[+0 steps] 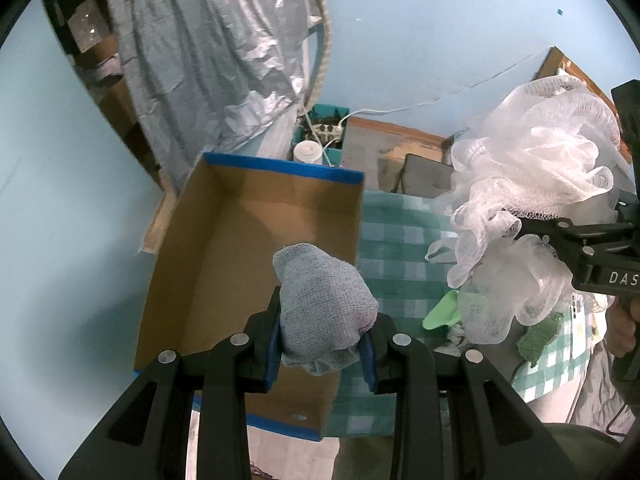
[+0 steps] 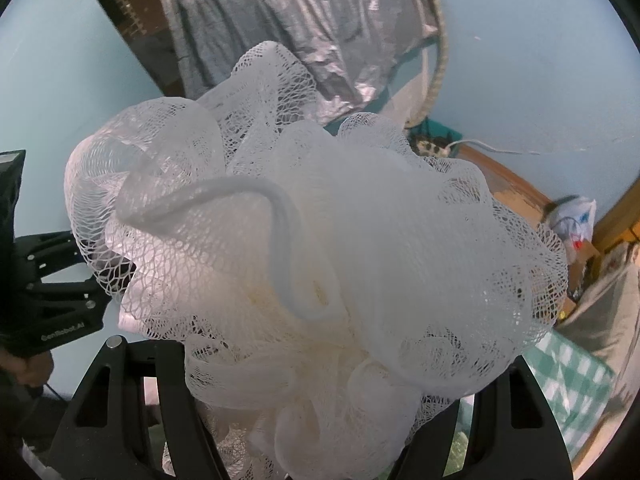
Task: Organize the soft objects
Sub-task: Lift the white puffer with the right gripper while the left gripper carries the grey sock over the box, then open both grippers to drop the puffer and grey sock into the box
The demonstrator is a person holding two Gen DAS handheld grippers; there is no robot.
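My left gripper is shut on a grey knitted cloth and holds it above the near right part of an open cardboard box with blue tape on its rim. My right gripper is shut on a white mesh bath pouf, held up to the right of the box. In the right wrist view the pouf fills the frame and hides the fingertips. The left gripper's body shows at that view's left edge.
A green checked cloth covers the surface right of the box. A light green plastic piece and a dark green item lie on it. A silver cover hangs behind. A teal bin with a power strip stands at the back.
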